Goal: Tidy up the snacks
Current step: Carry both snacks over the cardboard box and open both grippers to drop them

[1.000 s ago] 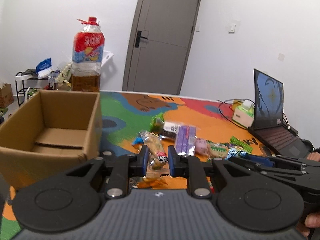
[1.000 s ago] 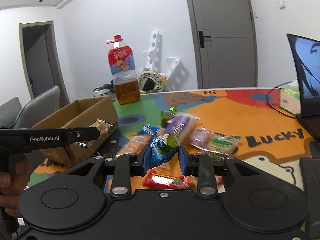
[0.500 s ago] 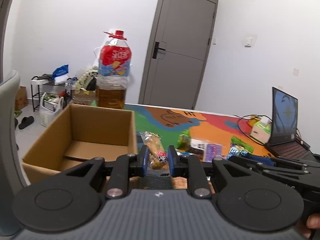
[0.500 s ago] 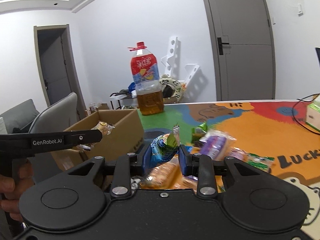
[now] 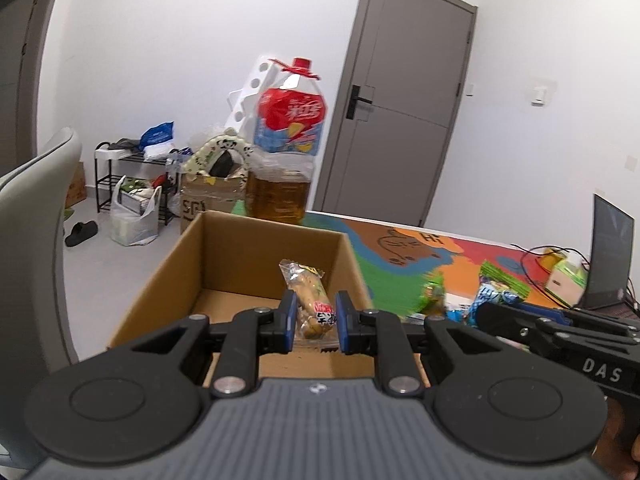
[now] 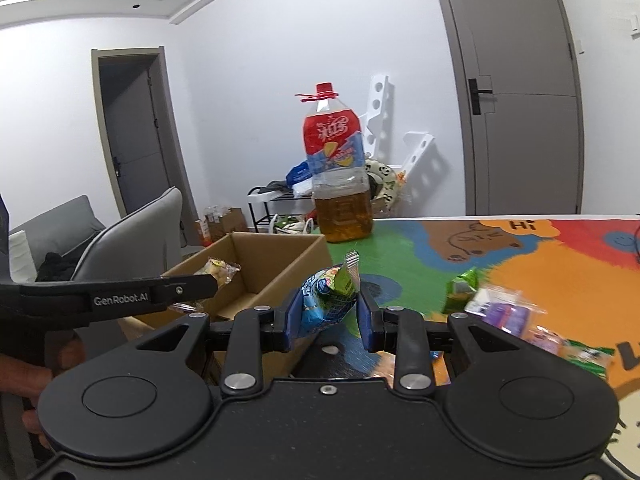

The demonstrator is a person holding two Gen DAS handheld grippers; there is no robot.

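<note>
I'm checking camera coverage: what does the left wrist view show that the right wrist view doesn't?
Only the left wrist view shows the laptop and the box's bare floor. Only the right wrist view shows the purple snack pack on the table and a second, dark doorway. Both show the cardboard box, the oil bottle, the bread snack in the left gripper, and the blue snack bag in the right gripper.

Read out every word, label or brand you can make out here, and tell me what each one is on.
"GenRobot.AI": side of the left gripper.
"DAS": side of the right gripper.
"Hi": tablecloth.
"SG": only partly readable, on the taped carton on the floor.
Oil bottle label: Chinese characters, too blurred.
Bread snack and blue-green packet: print too small.
</note>
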